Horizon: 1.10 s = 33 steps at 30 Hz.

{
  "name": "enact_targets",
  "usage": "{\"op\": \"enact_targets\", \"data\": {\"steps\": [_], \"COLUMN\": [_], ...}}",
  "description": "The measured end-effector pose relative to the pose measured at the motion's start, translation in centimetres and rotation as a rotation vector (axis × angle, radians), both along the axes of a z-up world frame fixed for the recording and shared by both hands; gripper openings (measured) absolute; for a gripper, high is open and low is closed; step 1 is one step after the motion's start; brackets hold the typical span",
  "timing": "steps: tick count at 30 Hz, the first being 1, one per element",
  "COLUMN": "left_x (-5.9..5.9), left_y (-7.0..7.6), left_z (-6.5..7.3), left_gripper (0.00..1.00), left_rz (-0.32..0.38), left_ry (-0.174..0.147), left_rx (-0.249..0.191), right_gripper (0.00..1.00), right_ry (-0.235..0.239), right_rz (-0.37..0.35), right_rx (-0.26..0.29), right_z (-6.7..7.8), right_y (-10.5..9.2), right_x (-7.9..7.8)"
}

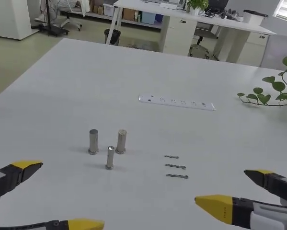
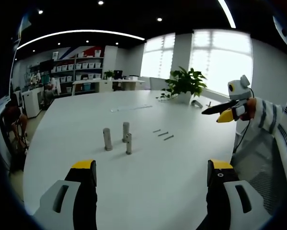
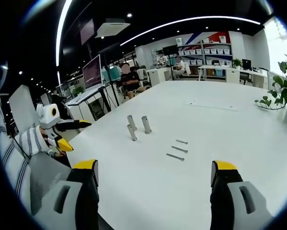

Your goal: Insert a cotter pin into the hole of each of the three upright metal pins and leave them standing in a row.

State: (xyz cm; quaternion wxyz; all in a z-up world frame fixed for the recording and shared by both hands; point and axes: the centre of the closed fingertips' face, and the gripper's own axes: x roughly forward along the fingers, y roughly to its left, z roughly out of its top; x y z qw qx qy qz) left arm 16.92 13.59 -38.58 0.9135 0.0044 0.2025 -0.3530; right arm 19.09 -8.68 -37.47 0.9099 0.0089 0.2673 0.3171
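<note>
Matte white table (image 1: 133,72) — cylindrical steel pins (image 1: 109,157), seemingly wire cotters (image 1: 176,166); left gripper (image 2: 153,166), right gripper (image 3: 154,166) spread.

Silver metal pins (image 1: 121,141), grey cotter pins (image 1: 176,166), white table (image 1: 133,86), black yellow-tipped left gripper (image 1: 69,194) and right gripper (image 1: 222,186), striped sleeve (image 2: 268,115).

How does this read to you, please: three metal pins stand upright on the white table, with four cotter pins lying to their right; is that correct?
Not quite: there are three cotter pins, not four, as the head view shows. The rest holds: three metal pins stand upright on the white table, with the cotter pins lying to their right.
</note>
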Motion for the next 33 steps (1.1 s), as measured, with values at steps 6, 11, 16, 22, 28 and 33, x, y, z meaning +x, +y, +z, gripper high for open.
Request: {"op": "enact_targets", "data": {"steps": [6, 11, 16, 22, 28, 33], "left_x": [0.4, 0.8, 1.1, 1.4, 2.6, 4.5], "left_y": [0.2, 0.6, 0.5, -0.1, -0.5, -0.5], "left_z": [-0.1, -0.3, 0.3, 0.3, -0.1, -0.1], "left_gripper": [0.97, 0.99, 0.99, 0.87, 0.84, 0.79], "left_rz": [0.009, 0.029, 0.022, -0.008, -0.017, -0.05], "left_ry": [-0.005, -0.02, -0.053, -0.044, -0.033, -0.041], "left_rx": [0.013, 0.024, 0.013, -0.006, -0.005, 0.014], "right_gripper": [0.96, 0.96, 0.96, 0.96, 0.96, 0.96], "right_ry": [0.004, 0.003, 0.007, 0.01, 0.006, 0.002], "right_rz": [-0.002, -0.006, -0.003, -0.004, -0.009, -0.025], "right_rx": [-0.005, -0.001, -0.002, 0.0, 0.05, 0.083], "right_z": [-0.3, -0.3, -0.5, -0.7, -0.3, 0.1], "right_y": [-0.2, -0.2, -0.3, -0.2, 0.1, -0.2], "right_x": [0.0, 0.0, -0.2, -0.3, -0.6, -0.5]}}
